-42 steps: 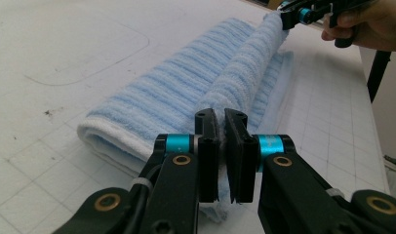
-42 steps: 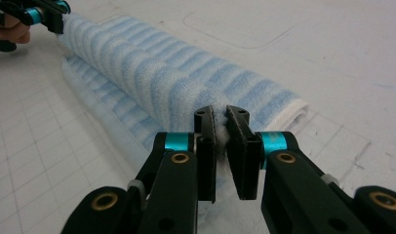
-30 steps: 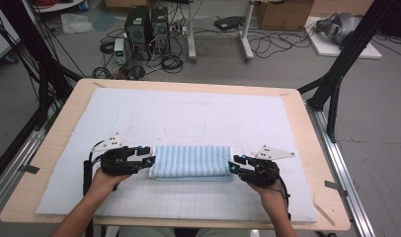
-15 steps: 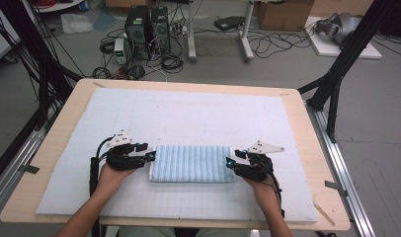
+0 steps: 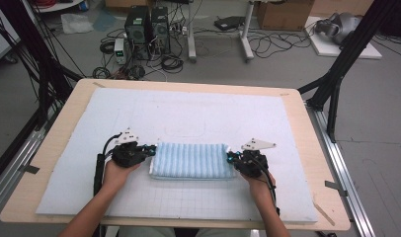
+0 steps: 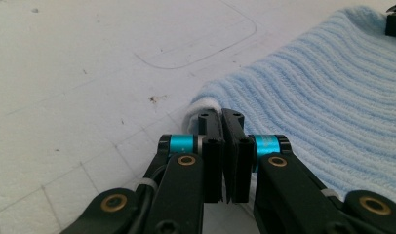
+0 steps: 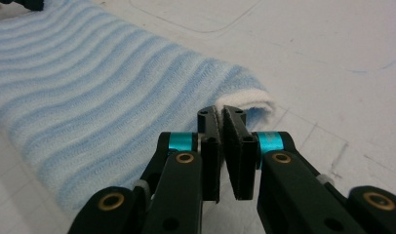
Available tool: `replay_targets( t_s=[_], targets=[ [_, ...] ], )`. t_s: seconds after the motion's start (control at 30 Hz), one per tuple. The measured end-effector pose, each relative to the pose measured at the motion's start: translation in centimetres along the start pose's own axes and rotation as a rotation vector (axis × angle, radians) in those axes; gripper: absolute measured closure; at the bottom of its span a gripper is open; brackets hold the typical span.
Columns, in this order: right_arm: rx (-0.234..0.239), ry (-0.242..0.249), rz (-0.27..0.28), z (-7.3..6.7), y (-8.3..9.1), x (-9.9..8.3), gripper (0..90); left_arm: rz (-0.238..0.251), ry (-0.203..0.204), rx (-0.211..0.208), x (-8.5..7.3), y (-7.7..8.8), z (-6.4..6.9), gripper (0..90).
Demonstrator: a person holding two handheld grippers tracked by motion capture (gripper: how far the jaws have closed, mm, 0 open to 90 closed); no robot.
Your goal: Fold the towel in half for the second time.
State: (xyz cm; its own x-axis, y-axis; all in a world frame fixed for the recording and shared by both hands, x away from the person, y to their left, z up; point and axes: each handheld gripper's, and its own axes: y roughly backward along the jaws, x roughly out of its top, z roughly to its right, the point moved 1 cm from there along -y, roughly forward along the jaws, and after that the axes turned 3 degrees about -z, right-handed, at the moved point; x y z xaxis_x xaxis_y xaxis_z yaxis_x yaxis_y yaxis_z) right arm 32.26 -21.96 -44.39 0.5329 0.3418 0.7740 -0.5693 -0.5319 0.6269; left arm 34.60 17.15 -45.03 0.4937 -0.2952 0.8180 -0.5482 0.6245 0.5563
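While a folded blue towel (image 5: 190,161) lies near the tabletop's (image 5: 55,148) front edge, midway between its side edges, the left claw (image 5: 148,147) and right claw (image 5: 230,156) each pinch a far corner of it, jaws pressed together on the hem. Judged from this, a fold or lift goes best with both ends raised level and together, keeping the cloth taut. Against a second ago, both claws sit slightly farther from the front edge.
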Motion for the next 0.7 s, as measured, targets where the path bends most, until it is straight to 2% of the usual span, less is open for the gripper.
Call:
replay_targets(
  t_s=[0.07, 0.1, 0.17, 0.27, 0.33, 0.37, 0.43, 0.47, 0.53, 0.57, 0.6, 0.67, 0.7],
  targets=[
    [0.000, -0.009, -0.020, 0.0, -0.3, -0.1, 78.7, -0.007, 0.001, 0.010, -0.1, -0.1, 0.0, 83.2],
    [0.001, -0.010, -0.033, 0.0, -0.3, -0.2, 72.7, -0.006, 0.007, 0.017, -0.1, 0.0, -0.1, 73.8],
    [-0.021, -0.025, -0.020, -0.1, -0.1, -0.2, 62.0, 0.029, 0.032, 0.018, 0.0, 0.5, -0.3, 57.6],
    [-0.038, -0.057, 0.061, 0.1, 0.9, 0.1, 51.4, 0.091, 0.028, -0.022, 0.2, 1.2, -0.1, 51.7],
    [-0.020, -0.050, 0.110, -0.1, 1.3, 0.3, 50.5, 0.120, 0.011, -0.078, 0.2, 1.4, 0.3, 51.7],
    [-0.019, -0.028, 0.120, -0.4, 1.4, 0.4, 49.6, 0.118, -0.005, -0.103, 0.2, 1.4, 0.5, 52.4],
    [0.029, -0.017, 0.106, -0.7, 1.1, 0.4, 49.8, 0.096, -0.028, -0.134, 0.0, 1.0, 1.0, 53.4],
    [0.071, 0.000, 0.083, -0.9, 0.7, 0.4, 50.2, 0.082, -0.034, -0.150, -0.1, 0.7, 1.1, 53.9],
    [0.122, 0.027, 0.033, -1.4, 0.1, 0.2, 50.6, 0.026, -0.061, -0.175, -0.4, 0.1, 1.6, 54.2],
    [0.144, 0.050, -0.003, -1.7, -0.3, 0.1, 50.6, -0.008, -0.077, -0.172, -0.5, -0.2, 1.8, 54.2],
    [0.143, 0.079, -0.029, -1.9, -0.6, 0.0, 50.3, -0.029, -0.085, -0.165, -0.6, -0.4, 1.9, 54.3],
    [0.139, 0.105, -0.075, -2.2, -0.9, -0.2, 47.5, -0.046, -0.101, -0.156, -0.6, -0.5, 2.1, 54.8],
    [0.135, 0.127, -0.078, -2.2, -0.9, -0.4, 46.3, -0.056, -0.106, -0.158, -0.6, -0.5, 2.1, 55.0]
  ],
)
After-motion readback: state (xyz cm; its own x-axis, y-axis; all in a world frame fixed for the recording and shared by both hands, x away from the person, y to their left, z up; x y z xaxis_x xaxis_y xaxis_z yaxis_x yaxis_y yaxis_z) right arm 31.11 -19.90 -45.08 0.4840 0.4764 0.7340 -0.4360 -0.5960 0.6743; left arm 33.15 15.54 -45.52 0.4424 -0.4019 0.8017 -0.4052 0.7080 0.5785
